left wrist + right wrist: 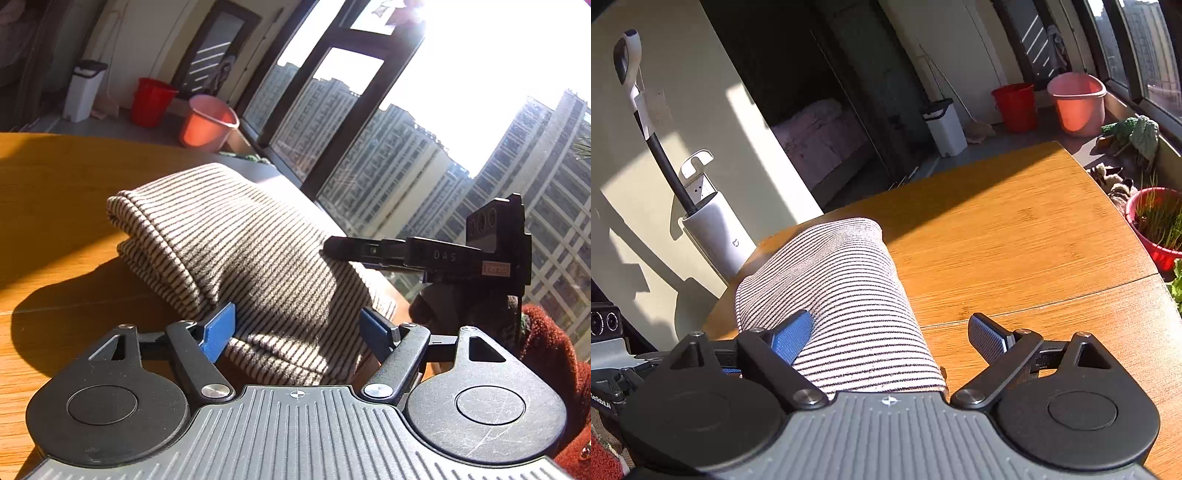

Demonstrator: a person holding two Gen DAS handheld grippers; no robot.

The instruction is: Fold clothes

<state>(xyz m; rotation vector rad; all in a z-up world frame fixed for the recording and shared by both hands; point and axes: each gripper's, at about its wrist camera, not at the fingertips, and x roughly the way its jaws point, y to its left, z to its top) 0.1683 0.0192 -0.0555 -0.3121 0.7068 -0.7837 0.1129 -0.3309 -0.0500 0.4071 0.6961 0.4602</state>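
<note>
In your left wrist view, the left gripper (297,325) has its 2 blue fingers (218,332) spread wide apart, with the folded striped garment (236,254) bulging up between them; neither pad pinches it. The garment lies in stacked layers on the wooden table (55,206), running from 6 o'clock toward the centre of the frame. At 3 o'clock your right gripper (332,249) comes in sideways, its tip resting on the garment's top surface. At 11 o'clock, beyond the table, stand a red bucket (151,101), a pink bucket (208,123) and a white bin (85,90).

In your right wrist view, the right gripper (892,338) also has its fingers well apart. The left-hand blue pad (792,338) lies on the garment (842,295); the right-hand pad (988,338) hangs over bare table (1015,240), beside the cloth's edge. The garment stretches from 6 o'clock toward 11 o'clock. A white stick vacuum (709,221) stands at 9 o'clock against the wall, and a red basin of green shoots (1156,225) sits at 3 o'clock.
</note>
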